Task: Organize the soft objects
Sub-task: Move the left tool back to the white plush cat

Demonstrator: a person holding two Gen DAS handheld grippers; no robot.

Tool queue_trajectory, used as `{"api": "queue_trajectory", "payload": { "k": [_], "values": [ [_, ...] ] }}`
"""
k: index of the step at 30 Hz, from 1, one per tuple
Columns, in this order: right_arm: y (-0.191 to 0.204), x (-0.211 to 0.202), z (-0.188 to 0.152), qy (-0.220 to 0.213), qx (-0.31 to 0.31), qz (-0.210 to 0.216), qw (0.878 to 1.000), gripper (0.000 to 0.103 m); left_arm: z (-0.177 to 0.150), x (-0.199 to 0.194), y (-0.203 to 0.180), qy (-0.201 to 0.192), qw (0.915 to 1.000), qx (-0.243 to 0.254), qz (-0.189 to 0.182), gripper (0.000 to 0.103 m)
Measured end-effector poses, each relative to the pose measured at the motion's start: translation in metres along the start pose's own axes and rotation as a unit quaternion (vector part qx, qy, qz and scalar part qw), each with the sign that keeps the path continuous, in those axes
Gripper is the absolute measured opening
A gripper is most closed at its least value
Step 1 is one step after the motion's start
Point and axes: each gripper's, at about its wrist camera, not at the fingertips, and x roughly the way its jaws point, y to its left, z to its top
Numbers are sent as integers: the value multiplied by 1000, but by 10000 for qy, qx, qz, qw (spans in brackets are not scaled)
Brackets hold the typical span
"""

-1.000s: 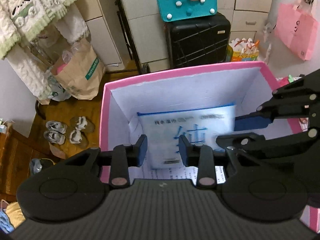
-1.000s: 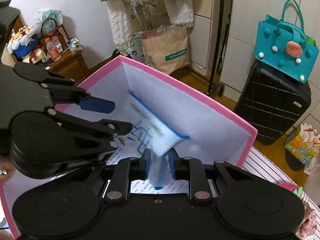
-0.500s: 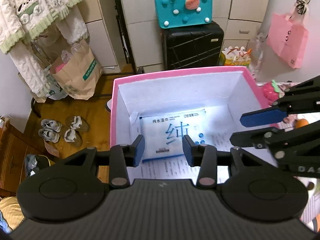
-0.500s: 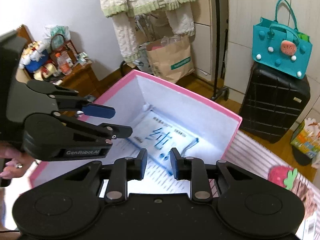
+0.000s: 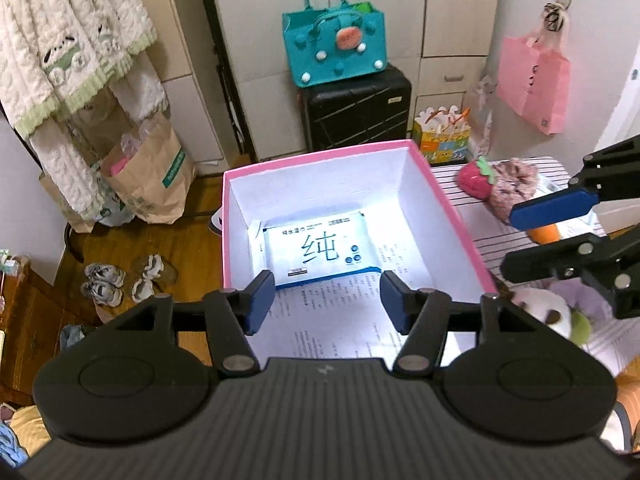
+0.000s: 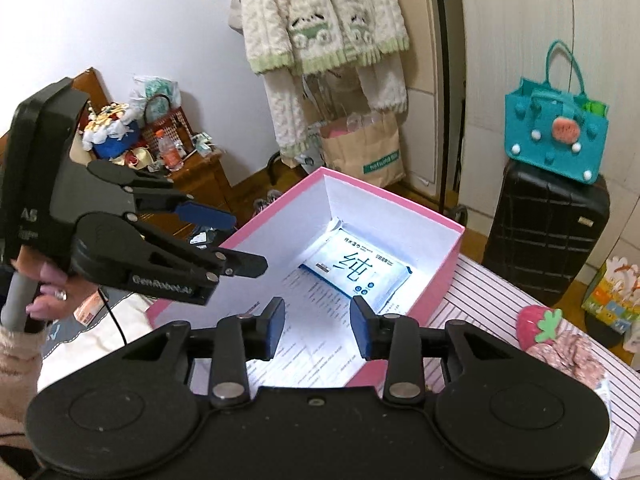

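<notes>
A white and blue pack of wet wipes (image 5: 320,250) lies flat at the far end of the pink box (image 5: 454,216), also seen in the right wrist view (image 6: 356,272). My left gripper (image 5: 326,306) is open and empty above the box's near end. My right gripper (image 6: 318,330) is open and empty above the box's near edge (image 6: 440,268). A red strawberry plush (image 5: 474,182), a pinkish fluffy item (image 5: 514,190), an orange item (image 5: 546,232) and a panda plush (image 5: 544,312) lie on the striped surface (image 5: 456,192) right of the box.
A black suitcase (image 5: 356,110) with a teal bag (image 5: 334,50) on it stands behind the box. A brown paper bag (image 5: 152,180) and shoes (image 5: 120,278) are on the wooden floor at left. A pink bag (image 5: 534,82) hangs at right.
My right gripper let go of the wipes pack, which now lies flat in the box. Both grippers rose and pulled back from the box and opened wider.
</notes>
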Motion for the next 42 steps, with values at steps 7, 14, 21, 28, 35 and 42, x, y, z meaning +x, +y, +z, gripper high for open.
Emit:
{"api": "queue_trajectory", "payload": {
  "k": [7,14,21,28,35,42],
  "values": [
    [6,-44,-31,-206,-161,-53,9996,47,-14,-40,-20,-222,9994,241,-97,64],
    [3,-79,-66,-377,-186,-290,9987,51,-31,-69,-44,-400,9977,406,-374,70],
    [-8,-92,-105,-393,-66,-430,9983,57,-48,-72,-83,-502,9935,592,-828,74],
    [-16,-87,-144,-378,-200,-489,9979,64,-59,-56,-129,-502,9870,752,-1326,75],
    [-24,-73,-176,-369,-439,-517,9970,69,-60,-36,-163,-518,9808,786,-1710,75],
    [-28,-50,-197,-527,-758,-659,9935,70,-57,-2,-187,-239,9795,605,-1906,75]
  ]
}}
